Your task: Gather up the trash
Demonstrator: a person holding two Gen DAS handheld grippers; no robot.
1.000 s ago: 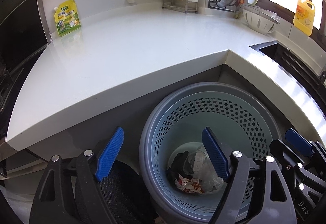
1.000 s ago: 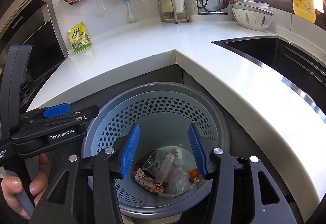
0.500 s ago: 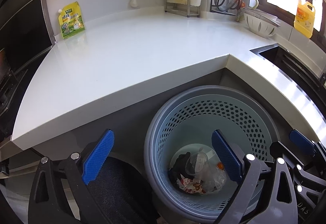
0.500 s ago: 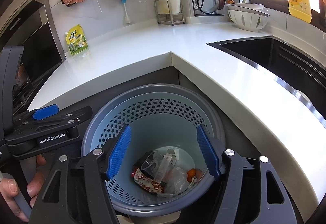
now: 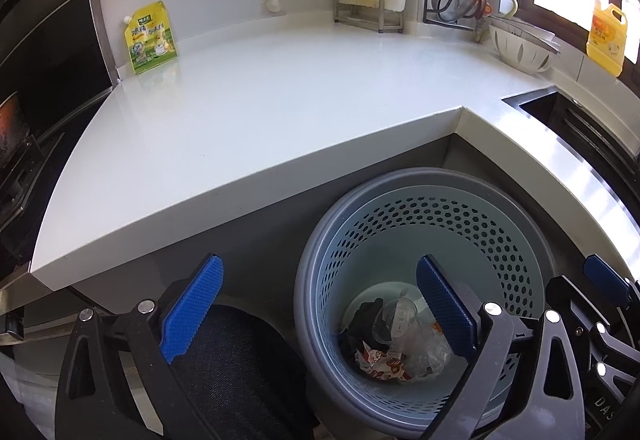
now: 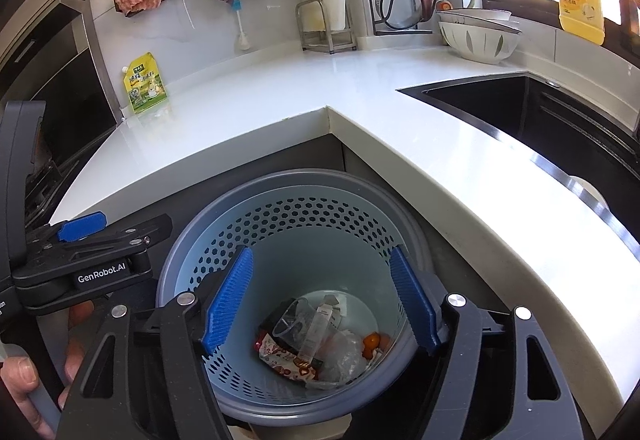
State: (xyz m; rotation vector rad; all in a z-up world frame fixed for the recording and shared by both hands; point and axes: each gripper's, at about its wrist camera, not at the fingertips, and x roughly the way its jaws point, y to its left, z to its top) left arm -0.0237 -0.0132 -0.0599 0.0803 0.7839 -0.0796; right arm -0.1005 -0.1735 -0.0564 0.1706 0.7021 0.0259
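A round blue perforated trash basket point(image 5: 500, 240) point(image 6: 304, 220) stands on the floor below the corner of the white counter. At its bottom lie a clear plastic cup point(image 6: 294, 324), a red printed wrapper point(image 6: 288, 360), crumpled clear plastic point(image 6: 340, 354) and small orange bits point(image 6: 372, 340); the same trash point(image 5: 400, 340) shows in the left wrist view. My left gripper point(image 5: 318, 310) is open and empty above the basket's left rim. My right gripper point(image 6: 320, 298) is open and empty, directly over the basket. The left gripper's body point(image 6: 92, 264) shows at the left of the right wrist view.
The white counter point(image 5: 260, 111) wraps around the basket. A yellow-green pouch point(image 5: 150, 37) leans on the back wall. A black sink point(image 6: 520, 119), white bowls point(image 6: 478, 35), a yellow detergent bottle point(image 6: 580, 1), a metal rack point(image 5: 366, 3) and hanging cloths stand at the back and right.
Both grippers have opened wider and lifted back a little from the basket. The trash in the basket has not moved.
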